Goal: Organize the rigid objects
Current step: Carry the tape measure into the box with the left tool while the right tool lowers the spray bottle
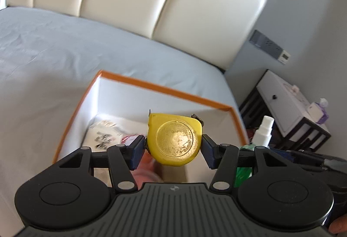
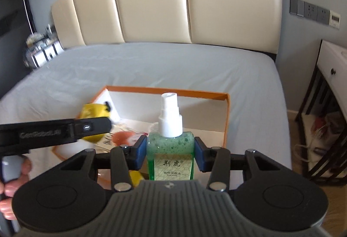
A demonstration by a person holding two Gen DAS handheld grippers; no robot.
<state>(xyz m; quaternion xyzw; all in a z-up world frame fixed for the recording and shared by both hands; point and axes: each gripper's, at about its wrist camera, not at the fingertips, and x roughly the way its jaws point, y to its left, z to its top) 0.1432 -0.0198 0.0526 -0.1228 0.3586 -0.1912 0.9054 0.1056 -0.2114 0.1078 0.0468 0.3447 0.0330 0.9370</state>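
- left side first: my left gripper [image 1: 173, 148] was clamped on the yellow tape measure [image 1: 174, 140], blue pads pressing on both of its flanks, round gold face looking back at me.
- it hung in the air over the orange-edged box [image 1: 173, 90] sitting on the grey bed sheet [image 1: 54, 41], so it wasn't dropped in yet.
- down in the box i could already see a printed paper pack [image 1: 104, 136] and something pinkish-red [image 2: 123, 136] next to it. too blurry to say what that one was. so i'd guess part of the sorting was done.
- in the right view my hand [image 2: 13, 185] showed at the far left, wrapped round the handle of the left tool.
- moving right: my right gripper [image 2: 170, 153] was closed on the green spray bottle [image 2: 170, 150], pads squeezing the shoulders just under the white pump, bottle upright.
- that bottle also sat above the near side of the box, not inside yet as far as i could tell.
- there was a yellow bit under the right gripper's left finger, couldn't make out what.
- so what was left, i reckon: lower both things in and let go. nightstand [image 1: 288, 106] off to the right had more stuff on it, no idea if that counted.
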